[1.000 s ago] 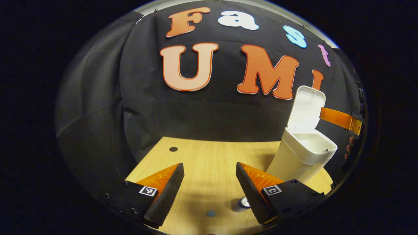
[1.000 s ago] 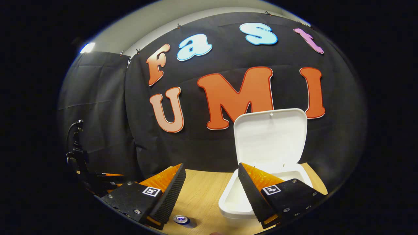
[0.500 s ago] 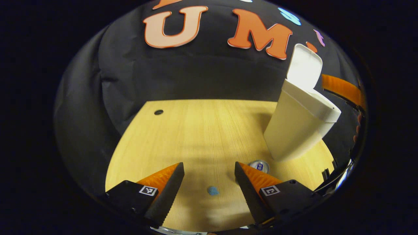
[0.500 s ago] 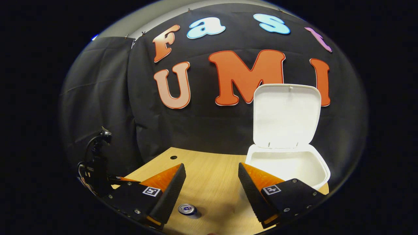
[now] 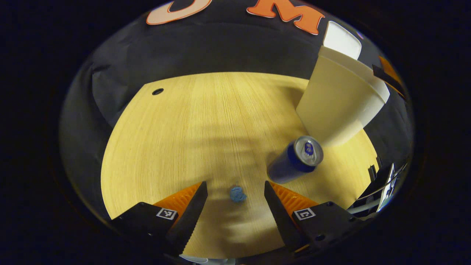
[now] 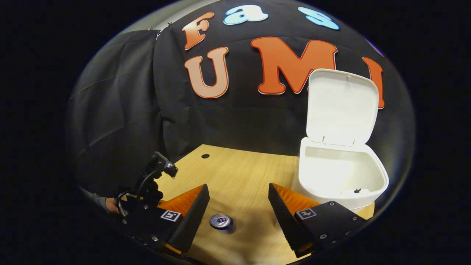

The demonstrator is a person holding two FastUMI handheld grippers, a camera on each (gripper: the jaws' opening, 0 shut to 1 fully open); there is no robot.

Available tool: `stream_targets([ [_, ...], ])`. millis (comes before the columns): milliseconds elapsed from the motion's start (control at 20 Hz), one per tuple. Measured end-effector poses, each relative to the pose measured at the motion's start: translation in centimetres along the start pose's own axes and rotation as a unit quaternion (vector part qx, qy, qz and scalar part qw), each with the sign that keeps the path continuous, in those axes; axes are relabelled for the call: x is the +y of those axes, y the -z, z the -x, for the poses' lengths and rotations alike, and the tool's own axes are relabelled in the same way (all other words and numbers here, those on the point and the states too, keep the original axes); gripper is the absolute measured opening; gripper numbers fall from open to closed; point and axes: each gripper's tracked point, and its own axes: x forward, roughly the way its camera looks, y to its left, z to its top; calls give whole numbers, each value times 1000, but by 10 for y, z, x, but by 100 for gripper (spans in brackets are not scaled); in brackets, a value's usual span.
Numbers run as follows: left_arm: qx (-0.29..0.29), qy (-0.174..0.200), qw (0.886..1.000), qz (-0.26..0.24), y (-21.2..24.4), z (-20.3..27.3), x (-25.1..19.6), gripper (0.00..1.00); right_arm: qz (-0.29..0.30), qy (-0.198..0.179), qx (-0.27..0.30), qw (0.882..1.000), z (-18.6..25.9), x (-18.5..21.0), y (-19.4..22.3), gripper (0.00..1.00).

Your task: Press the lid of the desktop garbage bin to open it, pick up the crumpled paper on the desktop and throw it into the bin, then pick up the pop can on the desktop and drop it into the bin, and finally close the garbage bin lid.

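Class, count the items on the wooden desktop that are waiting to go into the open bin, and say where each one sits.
2. The blue crumpled paper lies between the left gripper's open fingers. The pop can stands upright just beside the bin. Others could be hidden behind the bin.

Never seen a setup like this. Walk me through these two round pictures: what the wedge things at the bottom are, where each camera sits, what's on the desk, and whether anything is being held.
A person holds a two-finger gripper in each hand, and a fisheye camera rides on each, looking along its fingers.

In the left gripper view, the left gripper is open and tilted down at the wooden desk. A small blue crumpled paper lies between its fingers, not gripped. A pop can stands beside the white garbage bin.

In the right gripper view, the right gripper is also open and holds nothing. The bin's lid stands up, open.
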Motion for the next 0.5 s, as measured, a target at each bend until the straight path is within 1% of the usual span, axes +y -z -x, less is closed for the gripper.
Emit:
stream_targets([
  [150,19,1,1000,-2,-21,11,7,99,13,-7,24,1000,-3,2,18,98],
  [200,21,3,1000,-5,-32,16,9,100,14,-13,32,999,-5,4,23,98],
  [350,24,8,1000,-7,-75,32,17,97,11,-23,46,999,-11,7,35,98],
  [400,28,12,1000,-1,-65,30,31,93,10,-25,53,998,-13,5,41,98],
  [450,34,16,999,6,-52,-4,16,89,11,-26,58,998,-15,5,45,98],
  [500,37,15,999,11,-46,0,7,79,14,-26,64,998,-17,4,50,98],
])
